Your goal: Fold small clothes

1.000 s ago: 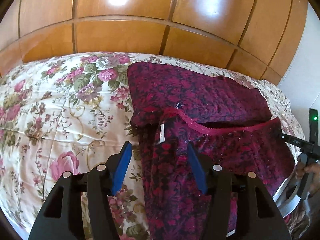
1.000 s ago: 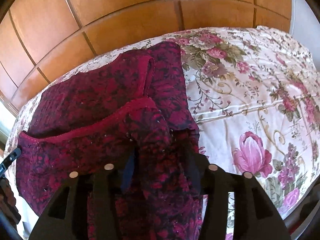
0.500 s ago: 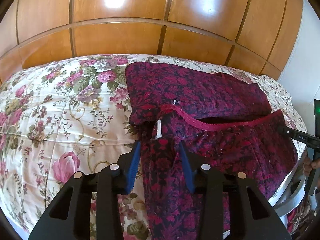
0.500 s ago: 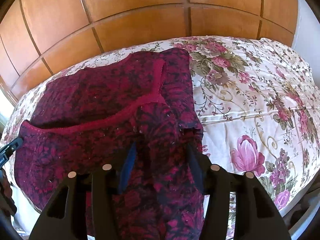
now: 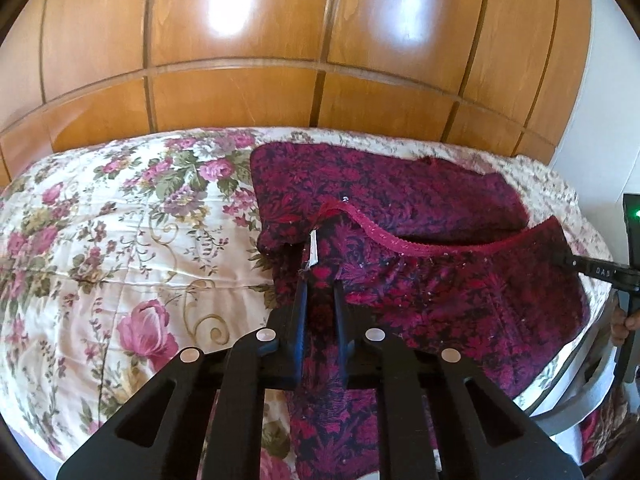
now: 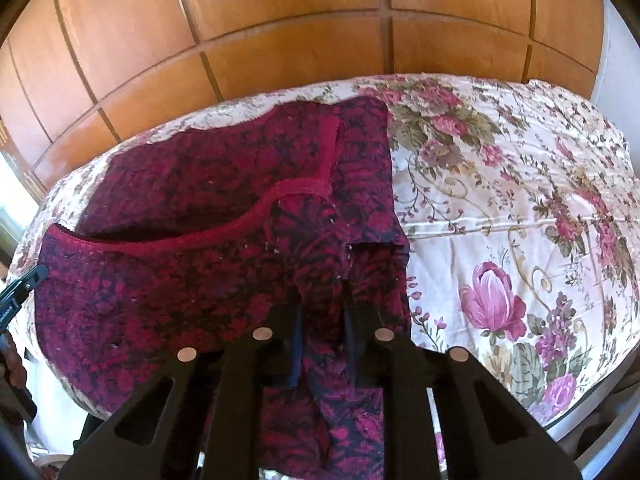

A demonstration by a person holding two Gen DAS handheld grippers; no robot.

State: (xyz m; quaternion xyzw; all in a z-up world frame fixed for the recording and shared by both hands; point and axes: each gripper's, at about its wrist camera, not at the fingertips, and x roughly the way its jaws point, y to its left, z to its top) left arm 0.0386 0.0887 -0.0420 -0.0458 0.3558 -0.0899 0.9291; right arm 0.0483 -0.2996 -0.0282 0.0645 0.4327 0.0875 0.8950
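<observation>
Since a second ago both pairs of my fingers have drawn in from half open onto the cloth. On my left gripper (image 5: 320, 288) the fingers are now clamped on a bunched ridge of the dark red flowered garment (image 5: 420, 292), just below the small white label (image 5: 313, 249) at its waistband corner. On my right gripper (image 6: 324, 292) the fingers are closing, and a fold of the same garment (image 6: 168, 280) is already squeezed between them, near the other end of the waistband.

Beyond my fingers, the garment lies spread on the bed, partly folded: a near layer edged by a red elastic waistband (image 5: 400, 242) overlaps a flatter layer behind it that reaches toward the head of the bed. Part of the cloth hangs down under my grippers, over the near edge of the bed.

The floral bedspread (image 5: 120, 240), cream with pink roses and green leaves, lies under and beside the garment. Farthest off stands a glossy wooden panelled headboard (image 5: 240, 92), touching the far edge of the bed.
</observation>
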